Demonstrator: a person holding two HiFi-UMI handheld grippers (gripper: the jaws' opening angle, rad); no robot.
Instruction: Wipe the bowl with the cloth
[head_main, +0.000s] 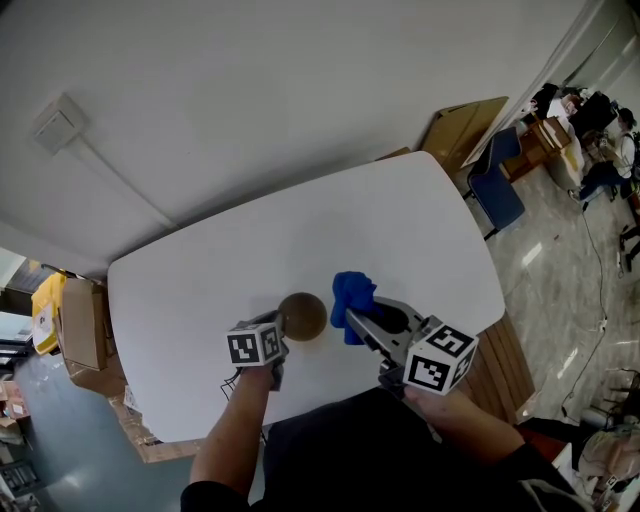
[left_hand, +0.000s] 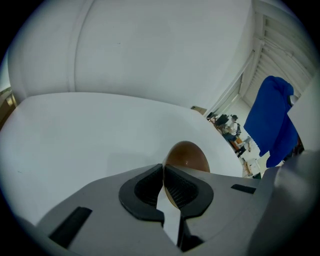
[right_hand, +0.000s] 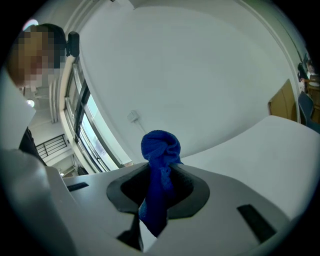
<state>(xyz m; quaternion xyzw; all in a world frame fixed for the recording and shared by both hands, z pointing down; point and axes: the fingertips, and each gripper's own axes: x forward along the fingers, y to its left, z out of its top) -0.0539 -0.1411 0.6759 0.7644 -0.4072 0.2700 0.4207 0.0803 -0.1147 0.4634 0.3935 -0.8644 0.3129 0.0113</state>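
Above a white counter (head_main: 300, 235), my left tool (left_hand: 163, 169) is closed on the rim of the brown bowl (left_hand: 187, 155). Its dark pads (left_hand: 145, 187) meet at the tips, with a sliver of the bowl's wall pinched between them further back. The rest of the glossy bowl juts out straight ahead of that tool, tipped so its hollow shows. From the head view I cannot tell whether the bowl rests on the counter or hangs just above it. My right tool (right_hand: 159, 182) is clamped on the blue cloth (right_hand: 161, 150). The fabric is bunched into a knob that rises past the tool's tips, and a twisted tail runs down between the jaws and out below them. In the head view the cloth stands just to the right of the bowl, ahead of my right tool's tips, with a narrow strip of counter showing between the two. From the left tool, the cloth hangs off to the right and higher than the bowl. The marker cube (head_main: 254, 344) on my left tool sits just behind the bowl, nearer to me. Beyond the counter's far right corner, well away from both tools, stands a blue chair (head_main: 497, 192), and cardboard boxes (head_main: 82, 322) are stacked past the counter's left edge.
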